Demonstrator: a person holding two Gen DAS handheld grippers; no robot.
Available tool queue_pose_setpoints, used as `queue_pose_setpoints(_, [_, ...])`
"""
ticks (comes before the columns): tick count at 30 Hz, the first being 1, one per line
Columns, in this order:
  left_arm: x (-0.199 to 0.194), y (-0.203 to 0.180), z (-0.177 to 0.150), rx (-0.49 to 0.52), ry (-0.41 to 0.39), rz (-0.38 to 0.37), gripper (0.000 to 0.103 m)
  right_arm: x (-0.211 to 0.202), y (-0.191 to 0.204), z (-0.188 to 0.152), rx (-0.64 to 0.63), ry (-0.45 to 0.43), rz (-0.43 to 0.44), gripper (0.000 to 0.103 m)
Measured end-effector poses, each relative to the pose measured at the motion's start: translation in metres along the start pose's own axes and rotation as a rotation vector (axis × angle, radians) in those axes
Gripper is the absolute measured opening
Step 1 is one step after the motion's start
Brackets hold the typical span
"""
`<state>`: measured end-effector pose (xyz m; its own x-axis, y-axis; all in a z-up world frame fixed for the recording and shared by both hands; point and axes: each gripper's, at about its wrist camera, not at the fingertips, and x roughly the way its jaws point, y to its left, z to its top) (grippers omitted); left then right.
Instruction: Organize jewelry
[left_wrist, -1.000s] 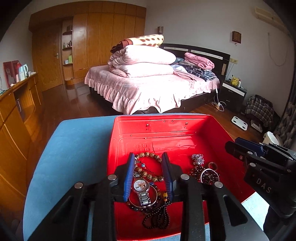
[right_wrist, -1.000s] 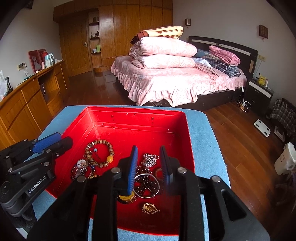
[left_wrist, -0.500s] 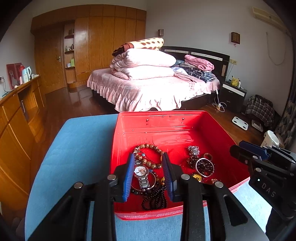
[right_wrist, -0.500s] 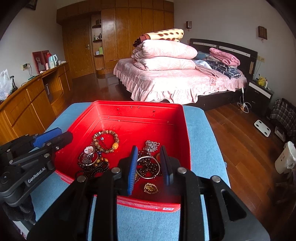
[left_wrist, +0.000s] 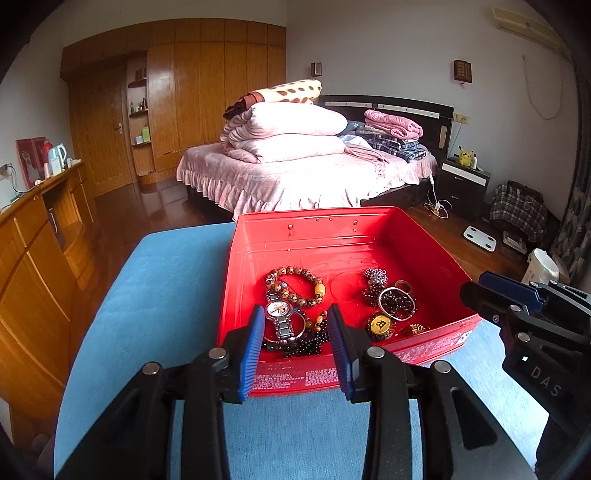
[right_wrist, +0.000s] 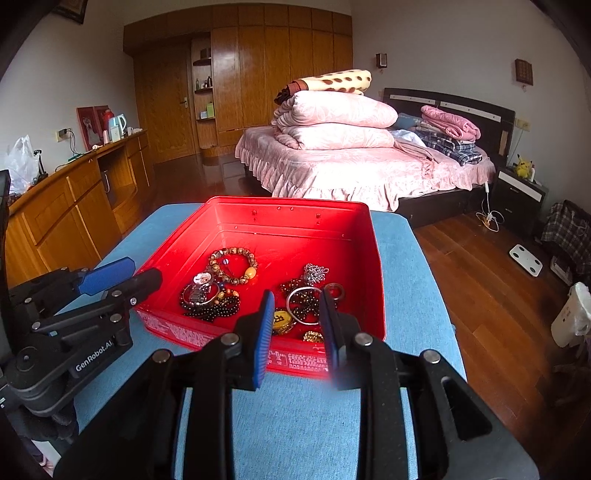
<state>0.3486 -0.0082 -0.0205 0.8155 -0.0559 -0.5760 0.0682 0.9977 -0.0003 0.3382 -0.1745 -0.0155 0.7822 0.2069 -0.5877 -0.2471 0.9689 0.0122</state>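
Observation:
A red box (left_wrist: 317, 229) (right_wrist: 280, 210) sits on a blue cloth-covered table (left_wrist: 162, 280) (right_wrist: 413, 266). Inside lie a brown bead bracelet (left_wrist: 295, 284) (right_wrist: 232, 264), a silver wristwatch (left_wrist: 280, 314) (right_wrist: 201, 284), black bead strings (left_wrist: 306, 345) (right_wrist: 214, 310), a silver bangle on dark beads (left_wrist: 397, 302) (right_wrist: 304, 299), a gold round piece (left_wrist: 378, 325) (right_wrist: 280, 319) and a silver cluster (left_wrist: 375, 275) (right_wrist: 316, 271). My left gripper (left_wrist: 297, 347) is open and empty, just before the box's near wall. My right gripper (right_wrist: 297, 328) is open and empty at the near wall too.
A bed (left_wrist: 295, 173) with stacked pink quilts stands behind the table. A wooden cabinet (left_wrist: 33, 236) runs along the left wall. A nightstand (left_wrist: 465, 184), a scale (left_wrist: 480, 238) and bags lie on the wood floor at right.
Both grippers have pulled back and up out of the box, from over the jewelry to the near wall. Both stay open and empty. The jewelry has not moved.

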Motion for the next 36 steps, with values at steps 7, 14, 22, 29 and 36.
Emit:
queue_pose_setpoints(7, [-0.011,0.001,-0.009,-0.009,-0.02,0.007,0.036,-0.012,0.003,-0.009,0.002,-0.019,0.016,0.025])
queue_pose_setpoints(14, [-0.034,0.003,-0.016,-0.007,-0.102,0.024,0.038,-0.028,0.001,-0.018,0.015,-0.064,0.025,0.025])
queue_pose_setpoints(22, [-0.065,0.002,-0.022,0.008,-0.258,0.077,0.063,-0.048,-0.003,-0.029,0.032,-0.164,0.009,0.054])
queue_pose_setpoints(29, [-0.09,0.001,-0.022,0.014,-0.377,0.115,0.091,-0.083,-0.008,-0.033,0.052,-0.358,-0.022,0.096])
queue_pose_setpoints(36, [-0.103,0.0,-0.024,0.02,-0.439,0.129,0.097,-0.108,-0.016,-0.037,0.051,-0.504,-0.078,0.098])
